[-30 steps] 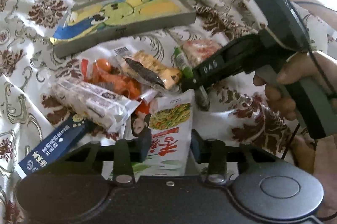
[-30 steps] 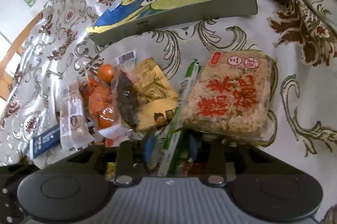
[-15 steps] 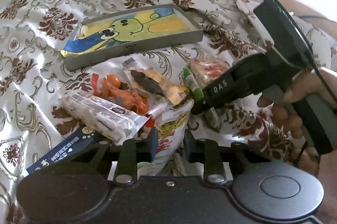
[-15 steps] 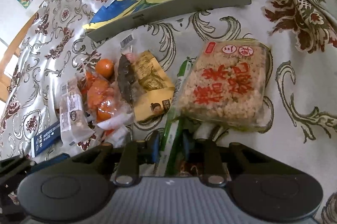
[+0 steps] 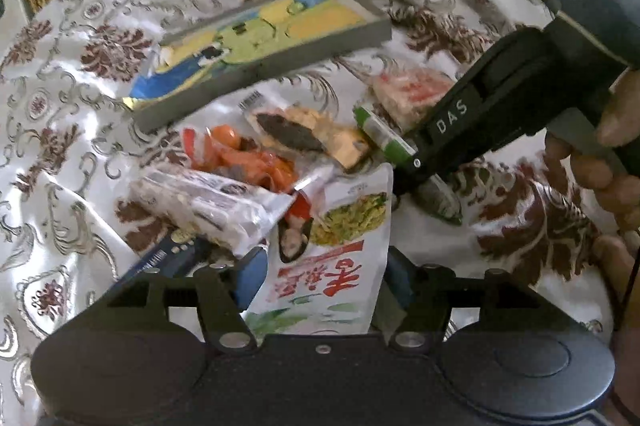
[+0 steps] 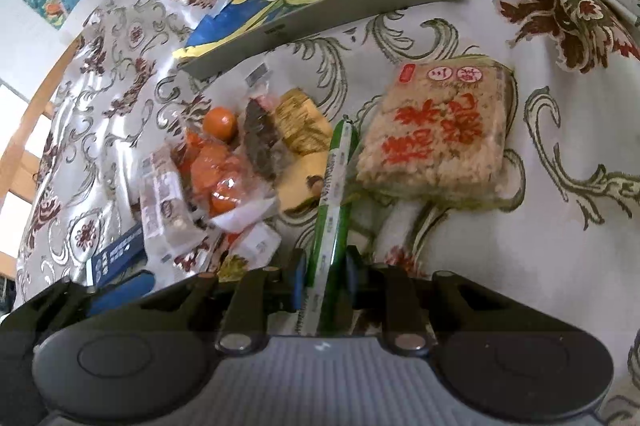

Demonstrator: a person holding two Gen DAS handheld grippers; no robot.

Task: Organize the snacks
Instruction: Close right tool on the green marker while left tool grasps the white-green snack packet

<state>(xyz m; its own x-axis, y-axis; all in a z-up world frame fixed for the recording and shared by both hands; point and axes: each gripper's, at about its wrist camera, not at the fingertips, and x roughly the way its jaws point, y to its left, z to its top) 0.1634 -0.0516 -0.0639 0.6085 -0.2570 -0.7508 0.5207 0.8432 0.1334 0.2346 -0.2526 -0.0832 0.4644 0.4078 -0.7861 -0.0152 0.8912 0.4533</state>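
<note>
Right tool point(image 6: 323, 276), bottom centre of its frame, clamped on a green stick snack point(image 6: 334, 185) that runs up toward the rice-cake pack point(image 6: 436, 133) at right. Left tool point(image 5: 320, 276), its jaws opening, with a white snack pouch point(image 5: 340, 246) between them, bottom centre. Grey frog-print tray point(image 6: 360, 5) lies at upper centre on the patterned tabletop point(image 6: 520, 246).

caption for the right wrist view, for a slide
Right gripper shut on a green snack stick, beside a rice cracker pack on the patterned cloth.
</note>
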